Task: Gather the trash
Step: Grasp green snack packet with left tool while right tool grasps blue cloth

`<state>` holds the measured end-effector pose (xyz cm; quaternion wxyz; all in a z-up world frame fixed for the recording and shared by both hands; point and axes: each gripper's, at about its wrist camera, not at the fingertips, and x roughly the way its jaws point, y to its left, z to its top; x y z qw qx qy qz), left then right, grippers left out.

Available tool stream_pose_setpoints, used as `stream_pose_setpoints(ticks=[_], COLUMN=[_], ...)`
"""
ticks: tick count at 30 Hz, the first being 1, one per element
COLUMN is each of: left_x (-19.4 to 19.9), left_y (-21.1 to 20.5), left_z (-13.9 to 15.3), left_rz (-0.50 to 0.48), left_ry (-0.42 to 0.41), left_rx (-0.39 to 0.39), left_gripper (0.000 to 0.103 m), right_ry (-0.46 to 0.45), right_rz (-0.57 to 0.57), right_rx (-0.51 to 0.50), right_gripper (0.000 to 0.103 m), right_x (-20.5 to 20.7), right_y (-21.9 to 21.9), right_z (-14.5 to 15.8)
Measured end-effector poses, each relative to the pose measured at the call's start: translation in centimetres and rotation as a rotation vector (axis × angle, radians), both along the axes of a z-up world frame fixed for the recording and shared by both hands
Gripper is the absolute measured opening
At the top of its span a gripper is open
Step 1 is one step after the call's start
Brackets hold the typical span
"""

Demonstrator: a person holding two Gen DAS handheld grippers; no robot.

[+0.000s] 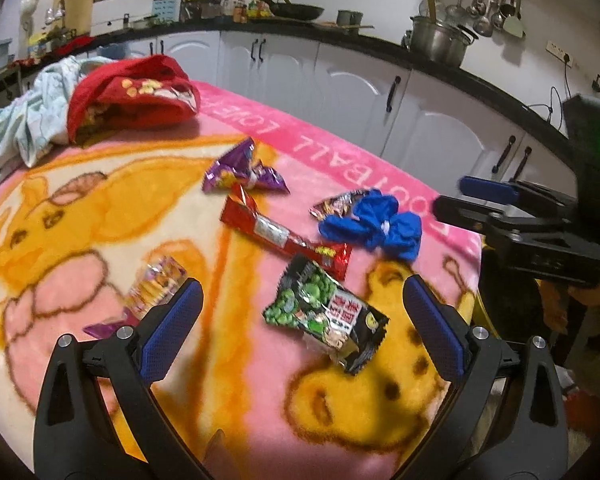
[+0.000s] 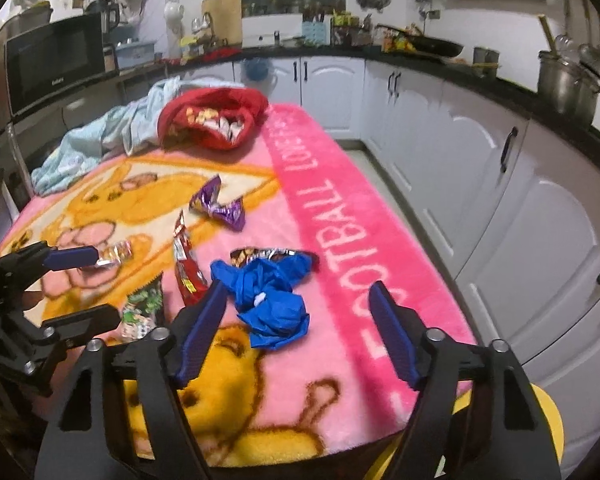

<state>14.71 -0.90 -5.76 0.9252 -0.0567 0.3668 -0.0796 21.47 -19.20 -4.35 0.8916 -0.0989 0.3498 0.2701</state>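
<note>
The green-and-black snack packet [image 1: 326, 320] lies flat on the blanket-covered surface [image 1: 260, 400] near its front edge, straight ahead of the left claw [image 1: 300, 328] and between the lines of its two fingers, a little nearer the right-hand finger. Its long axis runs slantwise, from upper left to lower right in the left wrist view, so it lies askew to the gap between the fingers. That claw stands wide, holding nothing, tilted down toward the surface.

The blue crumpled wrapper [image 2: 272, 300] lies just ahead of the right claw [image 2: 296, 328], close to its left finger, toward the surface's front right corner. This claw too is wide and holds nothing.

Each claw looks nearest to its own piece. The red bag [image 1: 132, 100] with wrappers inside, likely the collecting place, sits far off at the back left.
</note>
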Motion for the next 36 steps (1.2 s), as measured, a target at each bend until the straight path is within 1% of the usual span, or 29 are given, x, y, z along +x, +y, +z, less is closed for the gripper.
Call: stream_pose_setpoints(ticks=[2,5,7,9,15,16,19,21,23,26,28,29,31,32,33,36], left_x=[0.1,0.3,0.4,0.5,1.1,1.2,1.5,1.5,1.6,1.7,1.6,1.6,1.6,1.6,1.7,1.6], left_y=[-0.2,-0.5,-0.6,-0.9,-1.5,-1.6,-1.9,-1.9,-1.8,-1.6,-1.3,-1.1,-0.7,-0.5,-0.3,0.1], left_z=[-0.4,-1.0,-1.4,-1.8,-2.6,-2.7,-3.1,-3.3,-3.4,-3.4,-3.3,-3.3,-3.1,-3.1,-3.0,-3.1], left_rz=[-0.011,-0.025,-0.032,-0.040,-0.053,-0.055,-0.058,-0.058,-0.054,-0.044,-0.033,-0.030,-0.026,-0.026,-0.029,-0.027], left_ry=[0.011,0.032,0.046,0.057,0.083,0.089,0.105,0.110,0.114,0.115,0.113,0.113,0.113,0.114,0.119,0.128], left_rx=[0.004,0.002,0.001,0.003,0.007,0.008,0.006,0.006,0.007,-0.003,-0.015,-0.023,-0.052,-0.066,-0.083,-0.122], left_gripper=[0.086,0.082,0.077,0.074,0.074,0.073,0.071,0.069,0.065,0.059,0.050,0.048,0.039,0.036,0.031,0.029], right_ry=[0.018,0.040,0.059,0.076,0.108,0.113,0.133,0.135,0.132,0.126,0.116,0.113,0.109,0.104,0.100,0.092], right_rz=[0.015,0.032,0.035,0.039,0.051,0.055,0.077,0.094,0.104,0.117,0.122,0.124,0.122,0.121,0.121,0.116], right_rx=[-0.011,-0.019,-0.019,-0.019,-0.014,-0.014,-0.018,-0.021,-0.025,-0.029,-0.038,-0.041,-0.046,-0.050,-0.054,-0.057], right_gripper=[0.063,0.060,0.058,0.055,0.048,0.045,0.032,0.028,0.022,0.017,0.015,0.015,0.014,0.014,0.014,0.013], right_x=[0.5,0.9,1.3,1.6,2.3,2.4,2.5,2.3,2.1,1.7,1.5,1.4,1.2,1.1,1.0,0.8], right_y=[0.4,0.7,0.8,0.9,1.3,1.4,1.7,2.0,2.1,2.2,2.2,2.2,2.1,2.0,2.0,1.8], right_z=[-0.7,-1.6,-2.1,-2.6,-3.4,-3.5,-3.9,-4.0,-4.0,-3.9,-3.8,-3.7,-3.6,-3.5,-3.5,-3.2])
